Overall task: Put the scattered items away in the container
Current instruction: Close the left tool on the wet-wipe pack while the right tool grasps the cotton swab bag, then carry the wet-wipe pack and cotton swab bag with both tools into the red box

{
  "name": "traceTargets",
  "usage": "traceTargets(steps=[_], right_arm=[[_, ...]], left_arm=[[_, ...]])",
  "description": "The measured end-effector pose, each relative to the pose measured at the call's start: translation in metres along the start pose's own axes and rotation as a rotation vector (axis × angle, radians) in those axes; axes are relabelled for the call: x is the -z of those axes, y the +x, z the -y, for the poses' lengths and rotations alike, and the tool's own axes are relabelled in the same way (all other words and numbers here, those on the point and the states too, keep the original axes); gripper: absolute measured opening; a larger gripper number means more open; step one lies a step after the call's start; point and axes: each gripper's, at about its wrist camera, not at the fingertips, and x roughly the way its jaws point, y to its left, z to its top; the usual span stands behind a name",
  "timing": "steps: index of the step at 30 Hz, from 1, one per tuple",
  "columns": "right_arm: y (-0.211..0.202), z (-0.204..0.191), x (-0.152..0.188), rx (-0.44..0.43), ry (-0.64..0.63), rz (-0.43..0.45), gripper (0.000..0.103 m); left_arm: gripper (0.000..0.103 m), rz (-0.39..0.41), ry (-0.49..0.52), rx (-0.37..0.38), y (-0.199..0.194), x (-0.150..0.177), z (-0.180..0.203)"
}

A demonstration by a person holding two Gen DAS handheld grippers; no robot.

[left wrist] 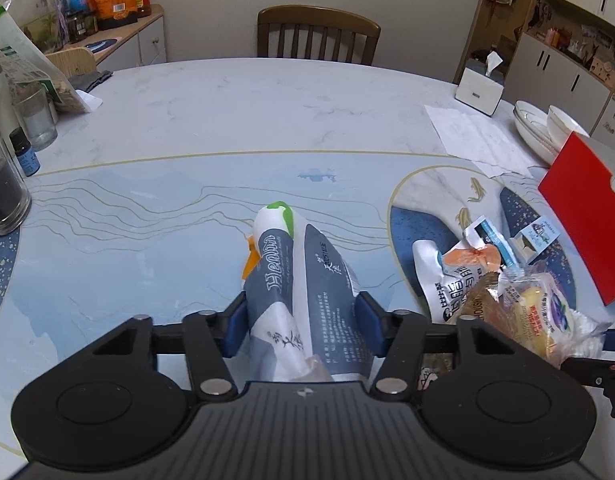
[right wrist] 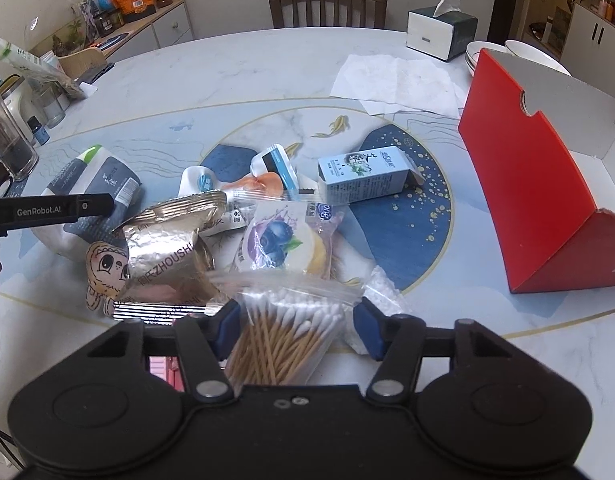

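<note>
Two grippers engaged. Left gripper (left wrist: 301,322) clamps grey-and-white soft tissue pack (left wrist: 303,280), lettering unclear; light, squashy, slick film, best held mid-body. Right gripper (right wrist: 297,326) squeezes clear zip bag of wooden cotton swabs (right wrist: 287,328); light, limp, slippery, take below seal. Both lie on marble-patterned table (right wrist: 267,80). Red cardboard box (right wrist: 539,200) open, well right. Gold foil pouch (right wrist: 167,256) reads "ZHOUSHI".

"GenRobot.AI" on left hand-held gripper (right wrist: 111,205) arm.
</note>
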Motion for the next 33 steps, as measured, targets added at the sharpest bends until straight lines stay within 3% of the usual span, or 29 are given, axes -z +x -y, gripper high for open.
traceTargets(steps=[5,11,23,33], right_arm=[[-0.003,0.000,-0.001,-0.001,0.004,0.004,0.046],[-0.009,-0.001,-0.002,-0.010,-0.009,0.028,0.042],[-0.044,0.012,-0.006,0.005,0.025,0.097,0.042],[-0.083,0.044,-0.013,-0.001,0.048,0.183,0.042]], left_arm=[[0.032,0.013,-0.023,0.012,-0.004,-0.001,-0.003],[0.022,0.030,-0.034,0.028,-0.010,0.000,-0.006],[0.019,0.073,-0.033,0.079,-0.045,-0.002,0.000],[0.019,0.117,0.006,0.186,-0.077,-0.015,0.046]])
